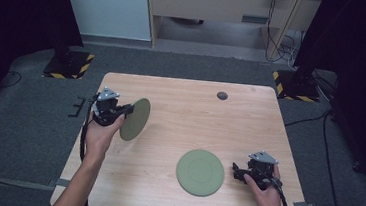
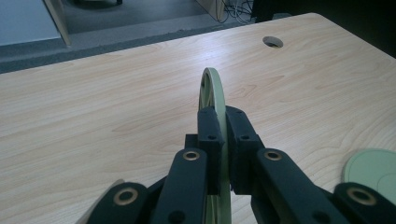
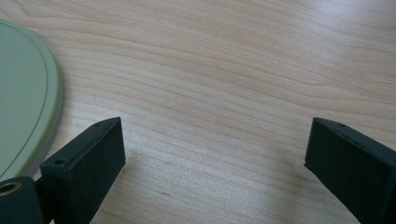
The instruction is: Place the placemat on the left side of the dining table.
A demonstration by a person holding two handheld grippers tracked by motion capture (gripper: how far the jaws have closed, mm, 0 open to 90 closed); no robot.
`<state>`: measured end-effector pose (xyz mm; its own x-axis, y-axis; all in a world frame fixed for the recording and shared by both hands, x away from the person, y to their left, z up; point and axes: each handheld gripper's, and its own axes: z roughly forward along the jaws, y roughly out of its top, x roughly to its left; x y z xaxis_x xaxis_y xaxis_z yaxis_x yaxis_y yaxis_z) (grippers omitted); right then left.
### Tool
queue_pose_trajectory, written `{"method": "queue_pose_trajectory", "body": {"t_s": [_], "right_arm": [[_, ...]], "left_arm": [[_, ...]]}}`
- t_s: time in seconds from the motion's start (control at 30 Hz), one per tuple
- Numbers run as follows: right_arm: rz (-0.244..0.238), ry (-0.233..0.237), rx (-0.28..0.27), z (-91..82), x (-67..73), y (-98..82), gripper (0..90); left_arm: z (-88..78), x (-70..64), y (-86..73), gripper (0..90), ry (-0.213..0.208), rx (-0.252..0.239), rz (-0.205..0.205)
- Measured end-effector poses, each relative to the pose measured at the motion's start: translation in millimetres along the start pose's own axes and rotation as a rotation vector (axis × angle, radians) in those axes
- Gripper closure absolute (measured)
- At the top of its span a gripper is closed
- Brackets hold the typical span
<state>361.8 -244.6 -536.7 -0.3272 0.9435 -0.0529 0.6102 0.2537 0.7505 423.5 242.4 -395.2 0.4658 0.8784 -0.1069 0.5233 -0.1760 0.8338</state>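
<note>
Light wooden desk (image 1: 184, 118) on grey carpet. Left tool (image 1: 129, 110) clamped a green plate (image 1: 136, 119) by its rim, held on edge above the desk. Right tool (image 1: 235, 171), jaws wide apart and empty, rested beside a second green plate (image 1: 200, 173) lying flat.

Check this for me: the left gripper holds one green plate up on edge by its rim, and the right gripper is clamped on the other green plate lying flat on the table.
Wrong on the right gripper. Its jaws stand wide open over bare wood, beside the flat green plate, as the right gripper view shows. The left gripper does hold the other plate on edge by its rim.
</note>
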Motion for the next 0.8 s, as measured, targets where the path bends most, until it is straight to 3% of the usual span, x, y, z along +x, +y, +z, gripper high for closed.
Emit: {"method": "queue_pose_trajectory", "body": {"t_s": [0.4, 0.8], "right_arm": [[0.008, -0.009, 0.007, 0.4, -1.2, 0.0, 5.3], [0.008, -0.007, 0.015, 0.4, -0.1, -0.4, 5.2]], "left_arm": [[1.3, 0.5, -0.7, 85.5, -0.004, -0.001, -0.008], [-0.4, 10.0, -4.0, 85.5, 0.018, 0.014, -0.014]]}}
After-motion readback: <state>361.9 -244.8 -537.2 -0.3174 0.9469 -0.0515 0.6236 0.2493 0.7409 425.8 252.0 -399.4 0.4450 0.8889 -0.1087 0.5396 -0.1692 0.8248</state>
